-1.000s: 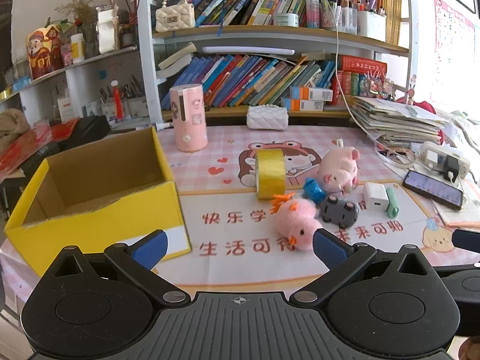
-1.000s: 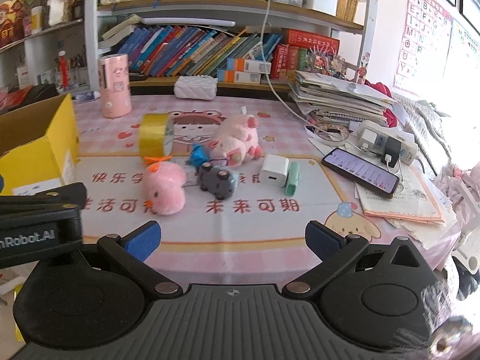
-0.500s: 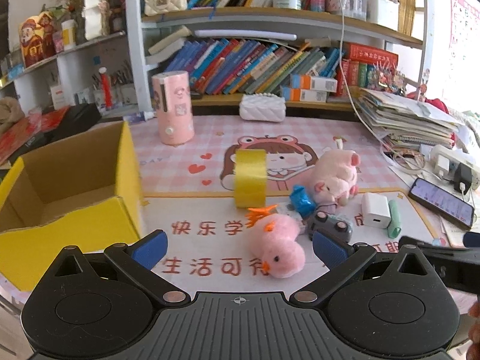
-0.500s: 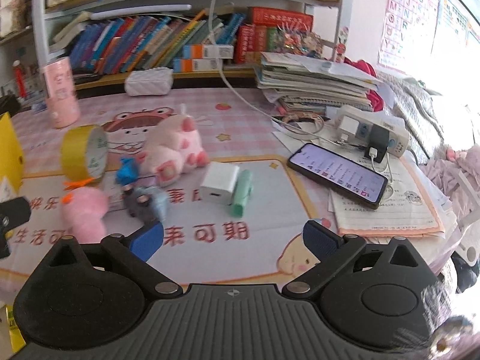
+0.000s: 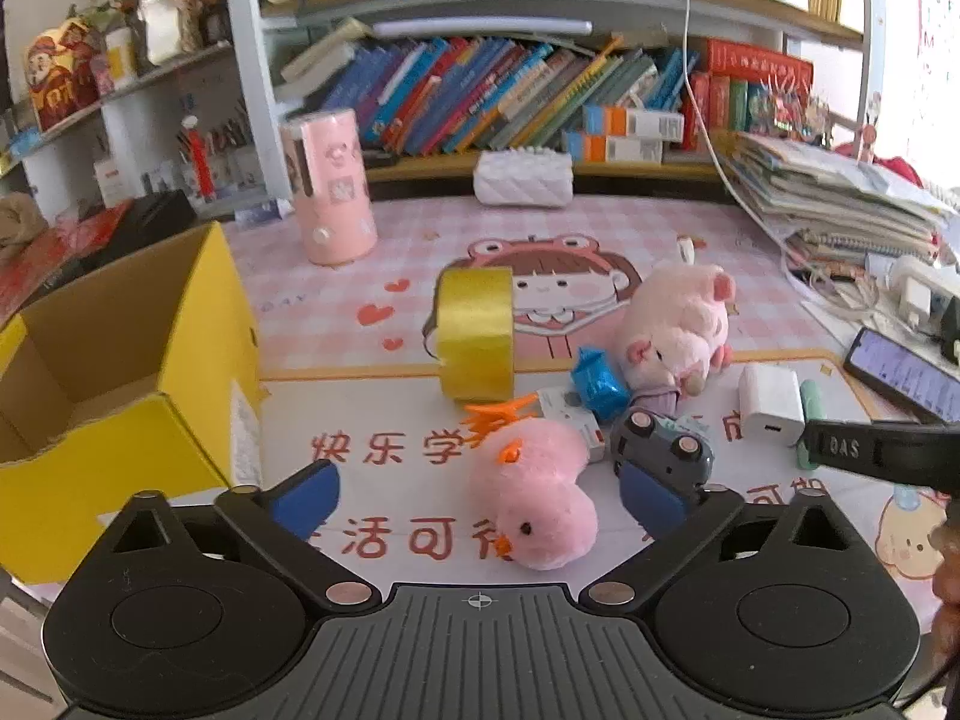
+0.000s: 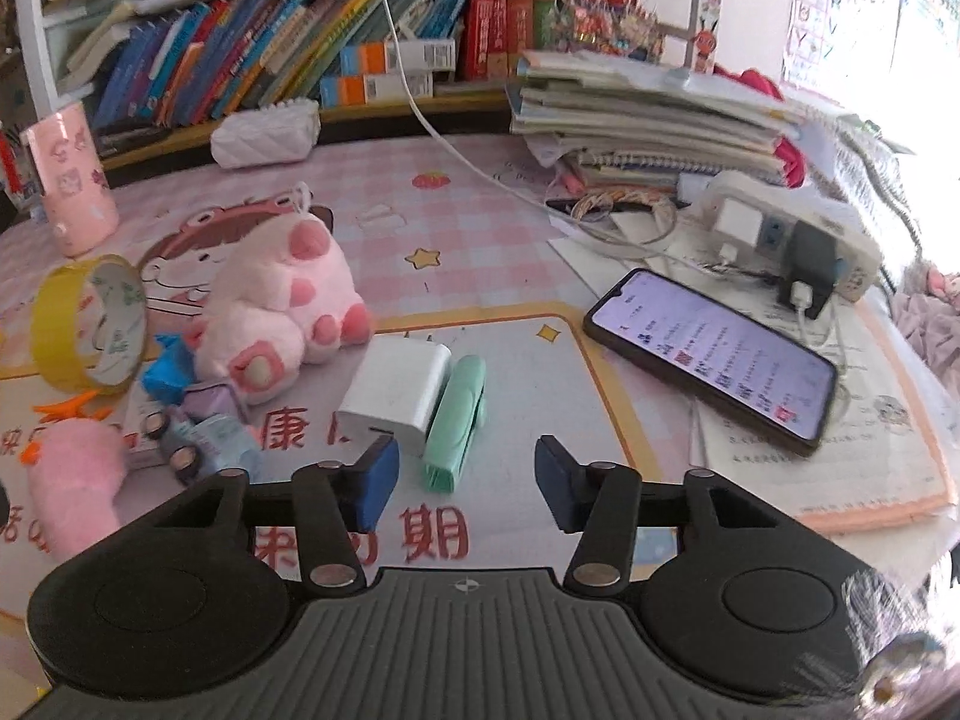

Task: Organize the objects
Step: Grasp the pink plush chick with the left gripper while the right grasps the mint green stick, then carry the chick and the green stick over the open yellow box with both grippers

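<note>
Hovering low over the pink printed mat on the surface (image 5: 336, 300), the left claw (image 5: 477, 495) gapes wide w/ the fluffy pink chick plush (image 5: 531, 495) sitting right between its blue pads, nothing gripped yet. Probably lined up that way for a straight pinch on the soft body. The open yellow cardboard box (image 5: 129, 414) stands left of the chick, looks empty as far as visible, likely the drop spot. Behind the chick: yellow tape roll on edge (image 5: 476, 333), pink pig plush (image 5: 675, 324), grey toy car (image 5: 663, 450) just right of it.

The right claw (image 6: 465, 480) is also spread, holding nothing, aimed at the mint-green oblong gadget (image 6: 456, 420) touching the white charger cube (image 6: 396, 396), right of the chick. Mat text in red Chinese chars reads partly 快乐学 / 生活; the other tool's arm shows "DAS".
</note>
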{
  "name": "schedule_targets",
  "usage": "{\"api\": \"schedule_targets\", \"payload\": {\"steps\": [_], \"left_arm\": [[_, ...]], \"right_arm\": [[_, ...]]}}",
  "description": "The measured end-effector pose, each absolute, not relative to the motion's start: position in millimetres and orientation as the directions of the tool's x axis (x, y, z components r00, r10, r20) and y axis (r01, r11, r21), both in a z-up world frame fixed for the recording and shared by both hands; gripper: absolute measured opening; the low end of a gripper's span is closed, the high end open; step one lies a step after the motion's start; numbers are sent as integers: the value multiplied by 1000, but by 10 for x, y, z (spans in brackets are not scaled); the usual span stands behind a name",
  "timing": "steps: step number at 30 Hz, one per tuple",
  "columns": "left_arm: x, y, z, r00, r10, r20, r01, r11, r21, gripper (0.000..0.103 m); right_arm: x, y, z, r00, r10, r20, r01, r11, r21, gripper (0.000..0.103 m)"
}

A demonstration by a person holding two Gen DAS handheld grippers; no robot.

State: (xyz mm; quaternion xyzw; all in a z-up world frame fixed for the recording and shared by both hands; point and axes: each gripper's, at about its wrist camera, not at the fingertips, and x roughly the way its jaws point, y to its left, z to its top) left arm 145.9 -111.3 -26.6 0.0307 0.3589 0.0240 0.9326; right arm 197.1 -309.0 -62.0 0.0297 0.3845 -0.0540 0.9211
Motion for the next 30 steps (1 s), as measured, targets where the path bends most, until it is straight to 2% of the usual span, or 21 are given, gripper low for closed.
{"api": "schedule_targets", "payload": {"steps": [6,15,16,18,23,30], "left_arm": [[1730,-1169,-419,687,73,-723,-39,997,63,80],[2030,-1218,-669,610,56,-791,-50,998,33,58],[2044,-1223,-684,605,51,-795,-48,998,27,53],[2069,-1234,-700,600,50,-798,-48,999,26,52],[2092,-1232,-668,603,33,-797,-52,999,3,50],[1961,-1168,-347,679,-25,-733,-34,997,-66,50]], "right_arm": [[2227,-3175,-759,660,-53,-749,106,994,23,34],[2439,-3275,-851,653,-38,-756,75,997,16,32],[2454,-3281,-852,654,-33,-756,68,998,16,27],[2455,-3289,-852,656,-25,-754,49,999,9,22],[2421,-3349,-811,661,-21,-750,43,999,10,21],[2213,-3421,-394,742,4,-670,54,996,66,21]]}}
